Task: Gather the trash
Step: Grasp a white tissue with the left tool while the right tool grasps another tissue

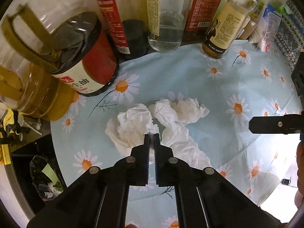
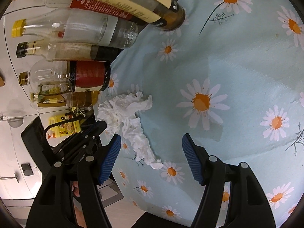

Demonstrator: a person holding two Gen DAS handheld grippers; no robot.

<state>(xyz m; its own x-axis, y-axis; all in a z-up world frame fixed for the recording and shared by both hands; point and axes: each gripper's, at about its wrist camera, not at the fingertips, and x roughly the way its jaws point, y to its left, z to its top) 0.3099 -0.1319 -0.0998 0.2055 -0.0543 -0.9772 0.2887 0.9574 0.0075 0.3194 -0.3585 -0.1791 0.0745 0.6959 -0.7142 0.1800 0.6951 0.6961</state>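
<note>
I've got the left gripper (image 1: pixel 151 136) clenched on a fold of the crumpled white tissue (image 1: pixel 161 119), which lies on the daisy tablecloth (image 1: pixel 218 87) just in front of the row of bottles. The right gripper (image 2: pixel 151 139) hangs released, nothing between its blue pads (image 2: pixel 112 157), beside the tissue's tail. Beyond the tissue the cloth is open. The oil jug (image 1: pixel 24 87) holds yellow oil; the soy sauce bottle (image 1: pixel 83 66) beside it is dark at the bottom.

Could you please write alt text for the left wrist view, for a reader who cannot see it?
The left claw is shut on a fold of crumpled white tissue lying on a daisy-print tablecloth. Sauce and oil bottles line the far edge, and the right claw's finger enters from the right.
</note>
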